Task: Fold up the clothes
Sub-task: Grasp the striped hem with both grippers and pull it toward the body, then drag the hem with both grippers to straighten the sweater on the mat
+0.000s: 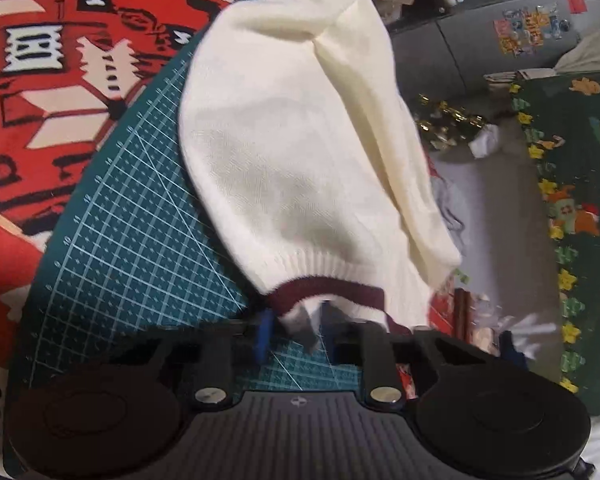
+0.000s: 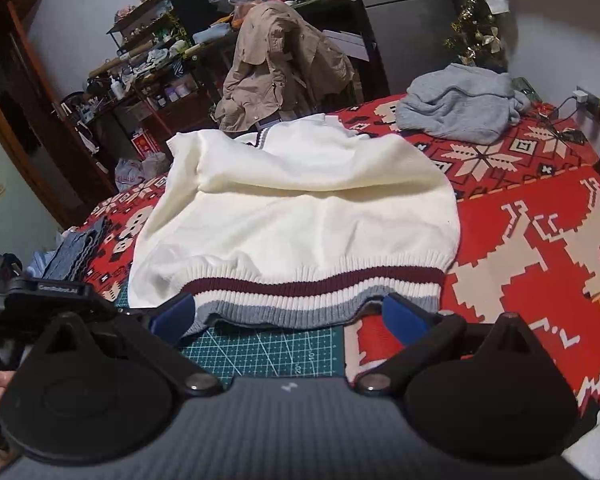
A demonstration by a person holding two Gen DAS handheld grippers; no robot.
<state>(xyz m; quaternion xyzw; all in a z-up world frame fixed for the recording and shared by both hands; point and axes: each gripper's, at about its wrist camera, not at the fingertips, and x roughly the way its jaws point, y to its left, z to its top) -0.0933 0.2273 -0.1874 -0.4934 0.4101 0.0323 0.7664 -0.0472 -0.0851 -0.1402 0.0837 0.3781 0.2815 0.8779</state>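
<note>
1. Left wrist view: the blue fingers (image 1: 265, 334) of the left gripper (image 1: 296, 332) stood close together, pinching the ribbed maroon-striped hem of the cream sweater (image 1: 300, 152). The sweater hung lifted and draped above the green cutting mat (image 1: 132, 240), which lay on a red patterned blanket (image 1: 52, 80). Beyond the edge were a grey floor (image 1: 496, 216), a dark green rug (image 1: 580, 200) and a grey cabinet (image 1: 480, 36) bearing stickers.
2. Right wrist view: the right gripper (image 2: 288, 316) had its blue fingers (image 2: 404, 316) spread wide, holding nothing, either side of the sweater's (image 2: 300, 216) striped hem. The sweater lay partly folded across mat (image 2: 260, 348) and blanket (image 2: 520, 248). A grey garment (image 2: 460, 104) sat farther back; a tan jacket (image 2: 280, 64) and cluttered shelves (image 2: 148, 52) stood behind.
</note>
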